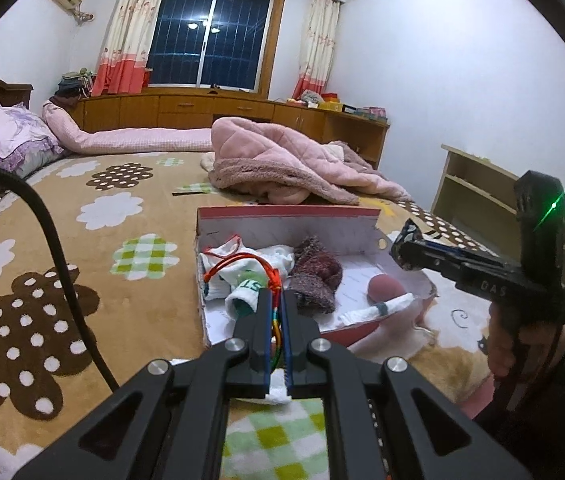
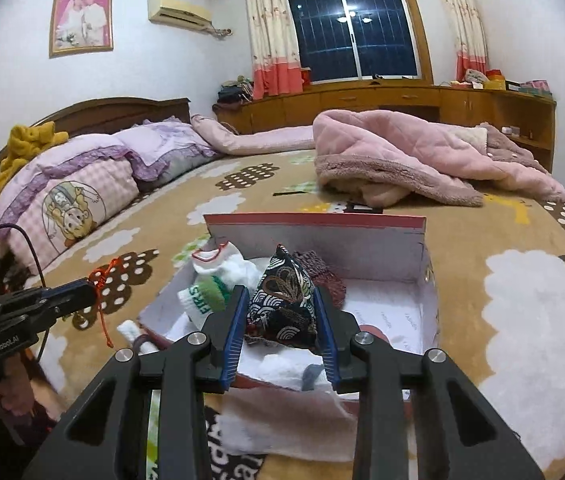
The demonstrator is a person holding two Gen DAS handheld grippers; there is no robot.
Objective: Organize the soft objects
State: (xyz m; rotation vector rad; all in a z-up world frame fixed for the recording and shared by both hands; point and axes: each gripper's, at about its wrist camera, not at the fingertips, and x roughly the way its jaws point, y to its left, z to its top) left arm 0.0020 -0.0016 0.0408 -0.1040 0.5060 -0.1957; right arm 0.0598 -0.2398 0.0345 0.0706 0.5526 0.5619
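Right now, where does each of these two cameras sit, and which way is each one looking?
Left wrist view: on the left hand-held gripper, facing across the bed to the window; its shut fingers pinch a red cord over the box; the right hand-held gripper shows at right.
Right wrist view: on the right hand-held gripper, facing the same way, clamping a dark patterned pouch; the left one shows at left.
Shared: box, white sock, pink blanket, window.

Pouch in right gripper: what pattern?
Black pouch with white wave and gold motifs; clearest in right wrist view.
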